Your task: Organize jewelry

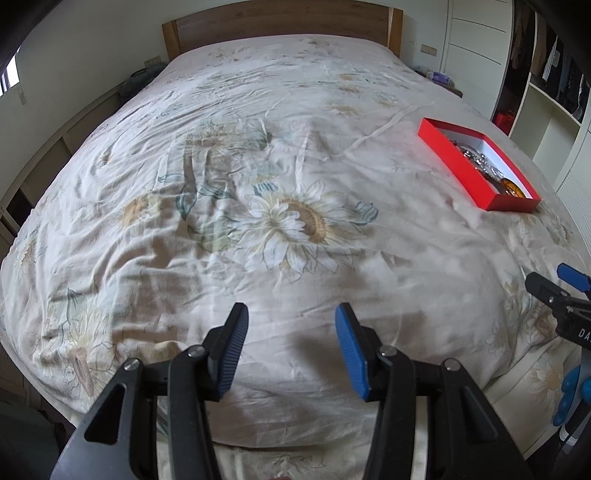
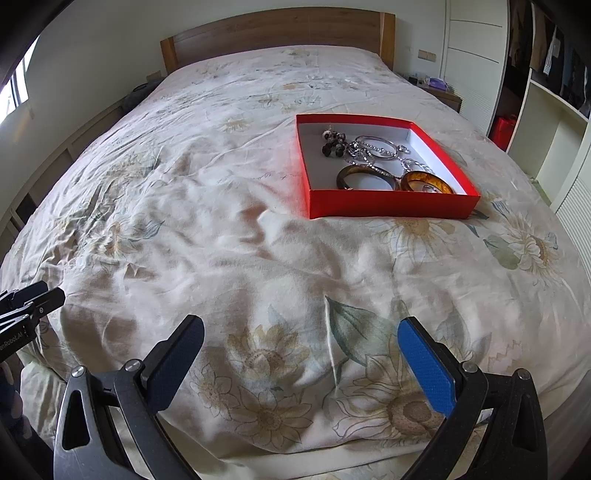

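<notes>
A red shallow box with a white inside lies on the bed; it also shows in the left wrist view at the right. Inside lie two amber bangles, silver chains and bracelets and a dark beaded piece. My right gripper is open and empty above the near edge of the bed, well short of the box. My left gripper is open and empty above the bed's near edge, left of the box. Each gripper shows at the edge of the other's view.
The bed has a wrinkled cream floral cover and a wooden headboard. White wardrobe shelves stand to the right, a nightstand beside the headboard, and a low ledge along the left wall.
</notes>
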A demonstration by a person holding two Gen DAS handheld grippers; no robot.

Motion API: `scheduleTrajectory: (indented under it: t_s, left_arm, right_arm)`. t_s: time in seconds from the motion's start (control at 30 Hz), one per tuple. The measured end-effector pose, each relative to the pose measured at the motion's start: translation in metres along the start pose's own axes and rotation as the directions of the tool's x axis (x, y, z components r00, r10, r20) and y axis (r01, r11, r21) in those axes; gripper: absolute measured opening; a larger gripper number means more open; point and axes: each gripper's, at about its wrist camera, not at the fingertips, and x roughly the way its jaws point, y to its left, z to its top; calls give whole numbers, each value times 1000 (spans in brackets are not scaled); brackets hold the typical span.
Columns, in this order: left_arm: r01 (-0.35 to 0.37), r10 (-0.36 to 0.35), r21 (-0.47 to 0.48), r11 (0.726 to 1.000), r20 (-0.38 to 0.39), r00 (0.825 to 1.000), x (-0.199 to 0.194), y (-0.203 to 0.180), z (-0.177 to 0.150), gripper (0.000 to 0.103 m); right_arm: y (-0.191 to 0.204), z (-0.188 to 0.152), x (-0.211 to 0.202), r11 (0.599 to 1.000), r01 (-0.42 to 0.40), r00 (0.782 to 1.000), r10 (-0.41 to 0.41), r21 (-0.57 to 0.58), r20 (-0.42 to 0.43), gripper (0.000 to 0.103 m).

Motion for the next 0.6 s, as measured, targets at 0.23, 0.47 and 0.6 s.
scheduleTrajectory:
  t_s: [0.23, 0.47, 0.6]
  left_arm:
    - [-7, 7, 2, 1000, 5, 1000, -7, -7, 3, 47]
    - [-35, 35, -16, 999, 7, 999, -17, -4, -1, 47]
    - [-46, 46, -30, 998, 10, 999, -25, 1, -4, 47]
  right_arm:
    - [-7, 0, -6, 1000, -1, 1000, 1, 5, 15, 103]
    - [-9, 0, -6, 1000, -21, 1000, 21, 6, 14, 103]
    - [-3, 0, -5, 999, -41, 999, 41, -8, 12, 103]
